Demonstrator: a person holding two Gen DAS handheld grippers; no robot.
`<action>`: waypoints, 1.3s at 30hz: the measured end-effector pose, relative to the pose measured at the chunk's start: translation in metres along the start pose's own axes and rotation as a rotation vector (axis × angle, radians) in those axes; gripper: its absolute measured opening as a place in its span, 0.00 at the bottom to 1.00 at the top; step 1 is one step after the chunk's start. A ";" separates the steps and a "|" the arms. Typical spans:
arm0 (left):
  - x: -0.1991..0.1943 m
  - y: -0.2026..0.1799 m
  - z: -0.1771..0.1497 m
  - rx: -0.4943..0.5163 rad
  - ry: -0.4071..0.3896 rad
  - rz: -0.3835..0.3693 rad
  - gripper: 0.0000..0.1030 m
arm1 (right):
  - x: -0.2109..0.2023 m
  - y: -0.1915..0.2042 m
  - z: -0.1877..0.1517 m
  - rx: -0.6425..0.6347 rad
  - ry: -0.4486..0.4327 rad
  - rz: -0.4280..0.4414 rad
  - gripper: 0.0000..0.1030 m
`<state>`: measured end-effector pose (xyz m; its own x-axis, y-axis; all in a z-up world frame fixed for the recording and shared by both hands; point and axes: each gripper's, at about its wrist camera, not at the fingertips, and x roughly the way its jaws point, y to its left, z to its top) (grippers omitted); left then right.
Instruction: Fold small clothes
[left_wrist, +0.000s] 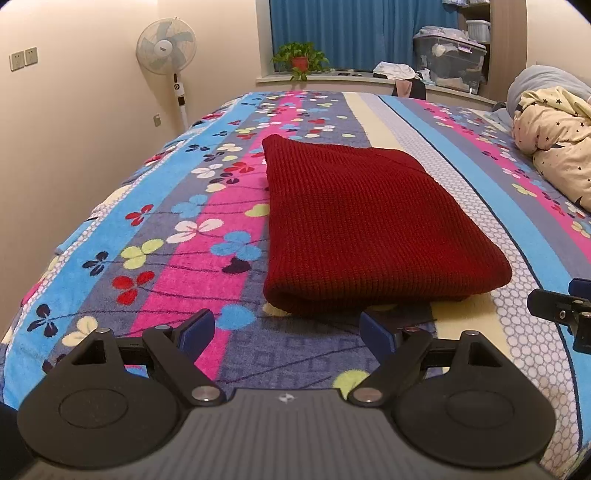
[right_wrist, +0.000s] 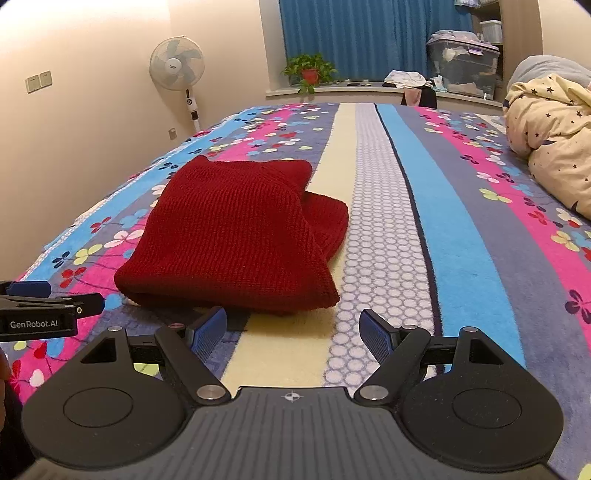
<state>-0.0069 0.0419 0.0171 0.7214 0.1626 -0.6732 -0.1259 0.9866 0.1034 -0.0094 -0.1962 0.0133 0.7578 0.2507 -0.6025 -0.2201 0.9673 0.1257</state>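
Both tools (left_wrist: 287, 326) (right_wrist: 292, 326) spread wide, empty.

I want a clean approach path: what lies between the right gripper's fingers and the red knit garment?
Only bare bedspread: in the right wrist view, nothing sits between the open right gripper and the red knit garment.

One folded red knit garment (left_wrist: 369, 225) lies on one bed (left_wrist: 461, 177) under one flowered, striped blanket (left_wrist: 207, 229), with one star-printed quilt (left_wrist: 554, 147) bunched at its right edge. Two grippers are in view, the left gripper (left_wrist: 286, 332) and the right gripper (right_wrist: 293, 330), each with two blue-padded fingers (right_wrist: 208, 332) standing apart. Beyond the bed stand one pedestal fan (left_wrist: 166, 48), one potted plant (left_wrist: 301, 59), one large clear storage bin (left_wrist: 448, 55) and one pair of wall switches (left_wrist: 24, 58).
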 end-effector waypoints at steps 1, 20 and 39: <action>0.000 0.000 0.000 -0.002 0.001 0.001 0.87 | 0.000 0.000 0.000 -0.001 0.001 0.000 0.78; -0.001 0.001 0.001 -0.018 0.009 0.011 0.87 | 0.004 0.000 -0.003 -0.009 0.018 -0.002 0.78; -0.003 -0.001 0.003 -0.018 -0.013 0.009 0.87 | 0.005 0.000 -0.004 -0.013 0.017 0.000 0.78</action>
<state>-0.0070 0.0407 0.0214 0.7290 0.1714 -0.6627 -0.1441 0.9849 0.0962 -0.0078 -0.1953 0.0071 0.7472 0.2501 -0.6158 -0.2286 0.9667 0.1152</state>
